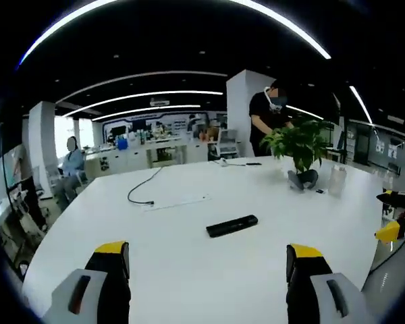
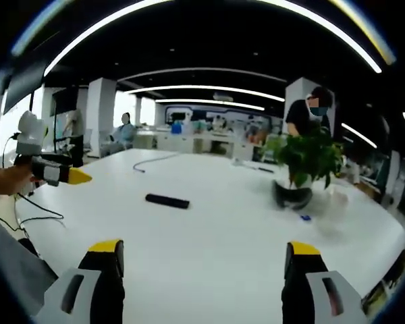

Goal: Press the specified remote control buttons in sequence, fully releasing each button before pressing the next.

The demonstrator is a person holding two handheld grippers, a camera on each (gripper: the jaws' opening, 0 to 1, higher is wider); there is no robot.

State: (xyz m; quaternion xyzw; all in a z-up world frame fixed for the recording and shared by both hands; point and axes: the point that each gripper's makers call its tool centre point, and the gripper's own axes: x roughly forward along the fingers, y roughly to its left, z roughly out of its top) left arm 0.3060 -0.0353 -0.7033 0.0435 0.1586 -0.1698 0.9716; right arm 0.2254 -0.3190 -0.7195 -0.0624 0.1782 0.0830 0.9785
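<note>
The remote control (image 1: 231,225), a slim black bar, lies flat on the smooth white worktop (image 1: 189,270), ahead of and between the left gripper's (image 1: 208,266) jaws, untouched. Those jaws stand wide apart, holding nothing. The right gripper (image 2: 201,264) likewise has its yellow-tipped jaws spread wide and empty, the remote control lying ahead toward its left jaw. A leafy potted plant (image 1: 299,150) stands farther off, beyond the right jaw.

The remote control (image 1: 232,225) (image 2: 167,200), a slim black bar (buttons too small to make out), lies flat on the white worktop (image 1: 189,270) (image 2: 216,250), untouched, well apart from everything.
</note>
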